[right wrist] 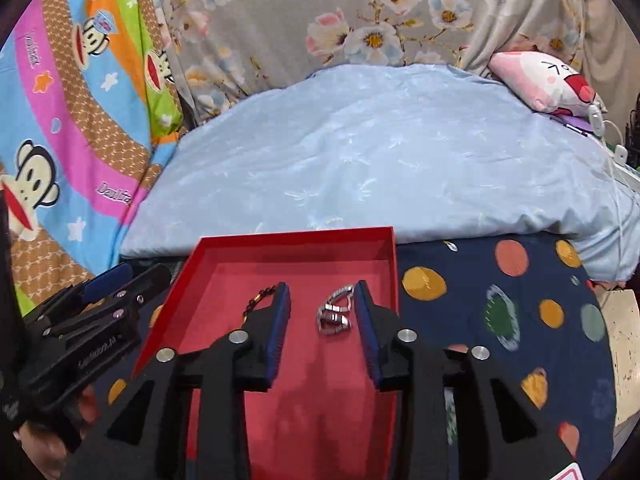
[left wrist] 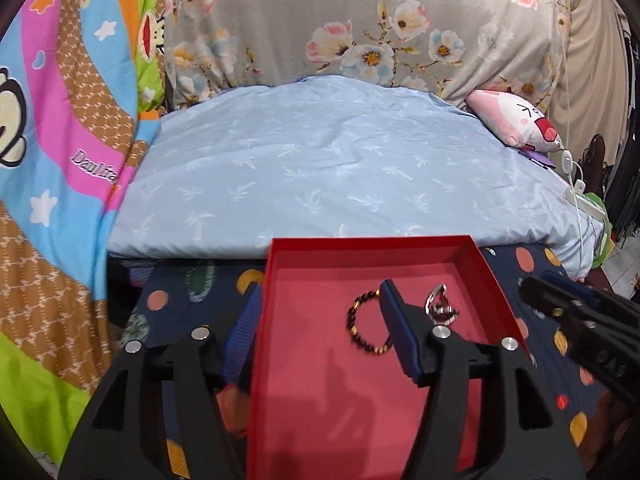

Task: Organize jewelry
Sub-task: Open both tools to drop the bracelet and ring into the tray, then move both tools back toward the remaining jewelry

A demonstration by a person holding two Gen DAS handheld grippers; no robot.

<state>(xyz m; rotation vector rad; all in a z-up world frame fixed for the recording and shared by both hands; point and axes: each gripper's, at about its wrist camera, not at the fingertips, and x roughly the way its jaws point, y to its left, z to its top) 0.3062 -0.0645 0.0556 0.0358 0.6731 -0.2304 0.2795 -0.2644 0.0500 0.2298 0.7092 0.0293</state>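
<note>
Left to right. Cartoon blanket (left wrist: 60, 128) on the far left, blue bedsheet (left wrist: 320, 168) behind, dotted dark cloth (right wrist: 500, 312) under the work area.

Left gripper (left wrist: 316, 332): jaws wide apart, holding nothing. They straddle the left wall of the red box (left wrist: 276, 264), one pad outside it and one inside, just beside the bead bracelet (left wrist: 370, 326). The bracelet lies flat on the box floor, free of the pads.

Right gripper (right wrist: 322, 330): partly open, empty. The silver bracelet (right wrist: 336, 314) lies on the box floor between its pads, touching neither as far as I can tell.

Both pieces are in the box, near each other, not overlapping from what I see. I read this as the release step, both drops done.

To finish clean:
- back each gripper straight out along its own line, jaws kept open
- left one: lift clear of the box wall first, or it drags the box
- right one: don't sweep sideways, the silver piece will snag on a pad
- check for other pieces; none visible on the cloth
</note>
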